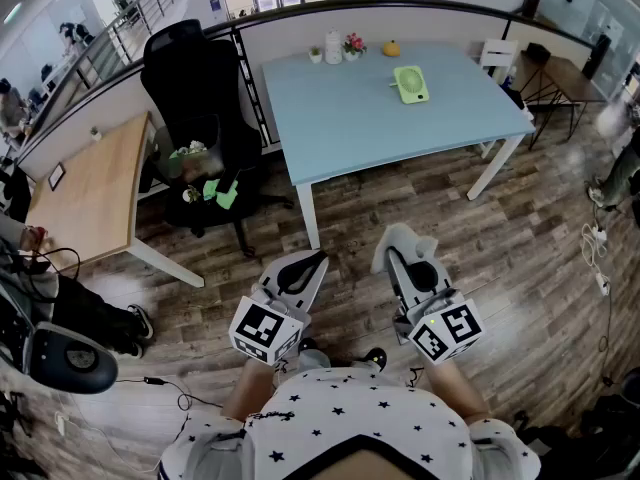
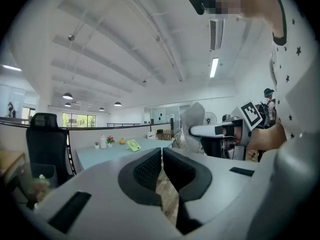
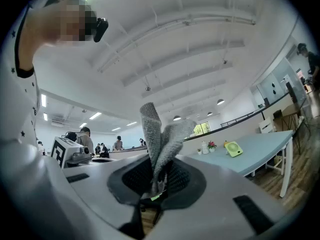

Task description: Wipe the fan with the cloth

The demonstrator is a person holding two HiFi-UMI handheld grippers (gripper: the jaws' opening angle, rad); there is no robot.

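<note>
Fan: a small green fan (image 1: 410,83) sits on the far right part of the pale blue worktop (image 1: 340,133), well apart from both grippers.
Fan's lie: its long axis runs roughly from the near edge towards the far edge. The round grille is tilted back and faces the person's side.
Cloth: a grey knitted cloth (image 3: 160,134) stands up out of the right gripper (image 3: 158,171) in two loose folds.
Right gripper: jaws clamped on the cloth's lower end, held low over the floor, short of the worktop.
Left gripper: the left gripper (image 2: 161,153) has its jaws together, only a thin slit between the pads and nothing in them. It is level with the right one.
Worktop: along its far edge stand a white bottle (image 1: 333,46), a pot of pink flowers (image 1: 353,45) and a small orange thing (image 1: 391,48).
Room: dark wood-plank floor (image 1: 520,223). A black office chair (image 1: 185,68) stands left of the worktop and a wooden desk (image 1: 90,183) beyond it. Behind them a railed balcony edge looks over an open office.
</note>
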